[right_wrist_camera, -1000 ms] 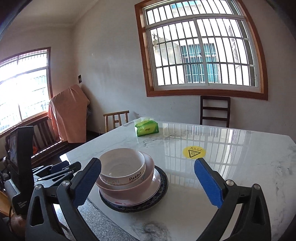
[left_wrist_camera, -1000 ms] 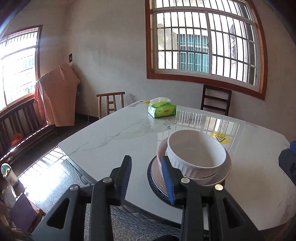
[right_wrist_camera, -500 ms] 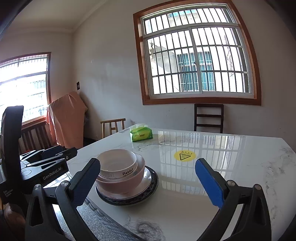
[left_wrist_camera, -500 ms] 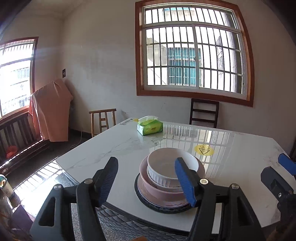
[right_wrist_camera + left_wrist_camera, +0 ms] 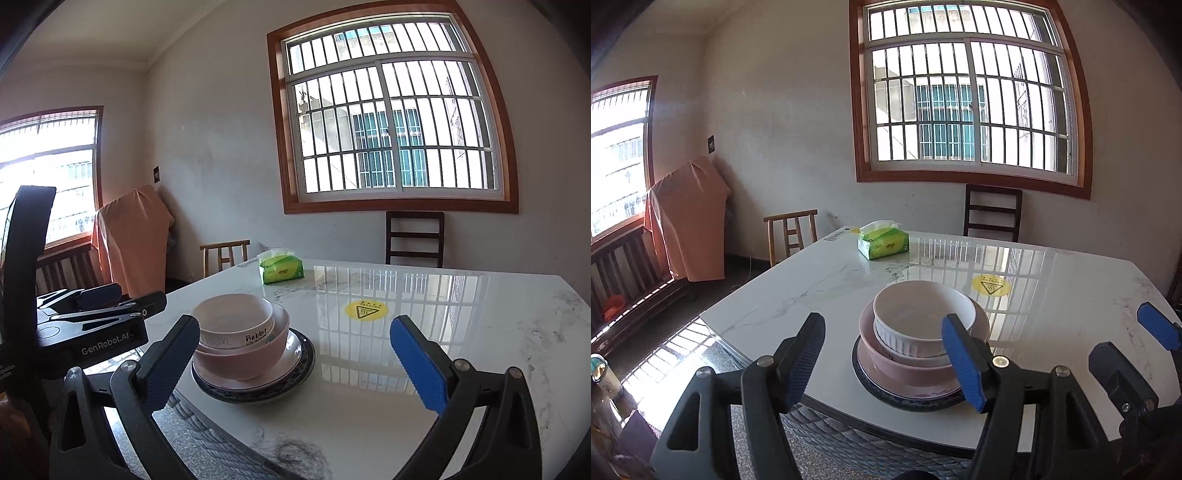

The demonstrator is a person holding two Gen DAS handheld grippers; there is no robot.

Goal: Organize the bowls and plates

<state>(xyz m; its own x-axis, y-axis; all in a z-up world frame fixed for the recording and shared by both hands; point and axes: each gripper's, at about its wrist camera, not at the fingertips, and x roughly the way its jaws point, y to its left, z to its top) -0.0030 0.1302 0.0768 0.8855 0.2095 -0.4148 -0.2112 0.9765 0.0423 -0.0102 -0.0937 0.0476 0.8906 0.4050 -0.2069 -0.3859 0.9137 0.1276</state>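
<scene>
A white ribbed bowl (image 5: 919, 321) sits nested in a pink bowl (image 5: 905, 363), which rests on a dark-rimmed plate (image 5: 871, 384) near the front edge of the marble table (image 5: 812, 291). The same stack shows in the right wrist view: white bowl (image 5: 236, 325), pink bowl (image 5: 243, 360), plate (image 5: 299, 363). My left gripper (image 5: 886, 360) is open and empty, held back just in front of the stack. My right gripper (image 5: 295, 363) is open and empty, to the right of the stack. The left gripper's body (image 5: 92, 325) shows at the left of the right wrist view.
A green tissue pack (image 5: 883, 244) lies at the table's far side. A yellow sticker (image 5: 991, 286) is behind the stack. Wooden chairs (image 5: 792, 236) stand at the far edges. The table's front edge (image 5: 886, 435) is just below the stack.
My left gripper has opened wider and drawn back from the white bowl's rim. The right gripper has shifted slightly; the stack stays in place.
</scene>
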